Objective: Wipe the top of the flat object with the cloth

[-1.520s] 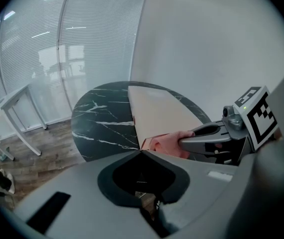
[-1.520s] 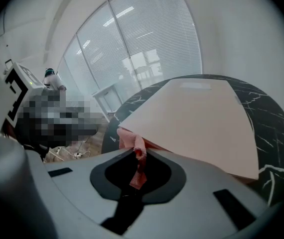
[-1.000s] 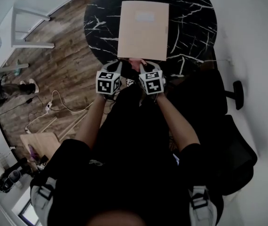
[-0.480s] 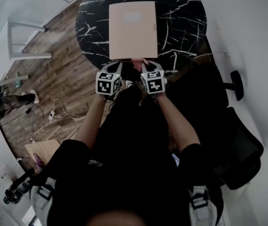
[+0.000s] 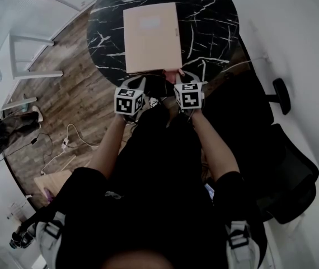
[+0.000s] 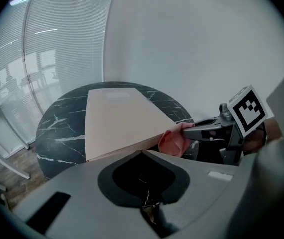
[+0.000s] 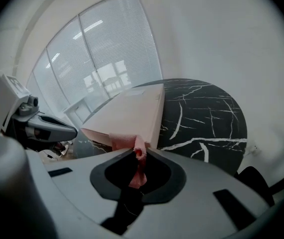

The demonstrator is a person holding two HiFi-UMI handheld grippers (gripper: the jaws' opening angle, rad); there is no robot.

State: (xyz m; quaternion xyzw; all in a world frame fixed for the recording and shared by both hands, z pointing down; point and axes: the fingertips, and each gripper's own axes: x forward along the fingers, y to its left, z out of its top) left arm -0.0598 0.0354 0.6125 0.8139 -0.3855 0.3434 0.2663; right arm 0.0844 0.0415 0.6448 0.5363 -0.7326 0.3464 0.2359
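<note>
A flat beige object lies on the round black marble table. My right gripper is shut on a pink cloth. The cloth hangs at the object's near edge, close to its near right corner. My left gripper hovers beside it at the table's near rim, just short of the object. Its jaws look pressed together with nothing between them.
A black office chair stands to my right. White furniture legs and cables are on the wooden floor to the left. A white wall lies beyond the table, with blinds at a window.
My right gripper has carried the cloth rightward along the flat object's near edge. The left gripper has shifted a little beside it. The table sits further left in the head view.
</note>
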